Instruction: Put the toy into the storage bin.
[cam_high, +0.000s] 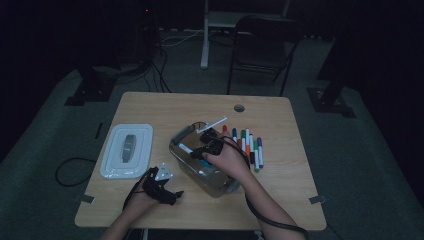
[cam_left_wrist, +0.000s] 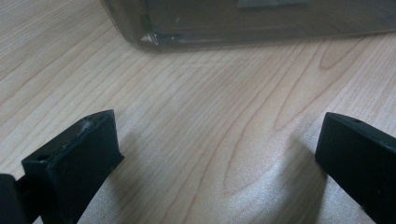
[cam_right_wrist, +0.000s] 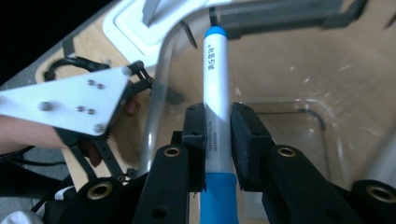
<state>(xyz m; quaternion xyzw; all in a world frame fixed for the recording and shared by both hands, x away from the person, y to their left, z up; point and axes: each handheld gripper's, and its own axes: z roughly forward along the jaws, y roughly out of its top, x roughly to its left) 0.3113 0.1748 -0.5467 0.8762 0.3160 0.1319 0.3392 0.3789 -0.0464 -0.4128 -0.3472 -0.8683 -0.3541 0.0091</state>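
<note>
My right gripper (cam_right_wrist: 218, 116) is shut on a white marker (cam_right_wrist: 215, 70) with blue ends, its pads pressing on the barrel. It hangs over a clear plastic box (cam_right_wrist: 156, 102). In the high view the box (cam_high: 176, 145) stands mid-table, with the right gripper (cam_high: 202, 150) above its open top. My left gripper (cam_high: 175, 195) rests on the table at the box's near left corner. Its jaws stand wide apart over bare wood (cam_left_wrist: 219, 149) with nothing between them, and the box's corner (cam_left_wrist: 149, 37) is just ahead.
A row of several coloured markers (cam_high: 247, 142) lies right of the box. Another white marker (cam_high: 212, 125) rests at the box's far rim. A white lid (cam_high: 127, 150) lies at the table's left. A folding chair (cam_high: 260, 45) stands behind the table.
</note>
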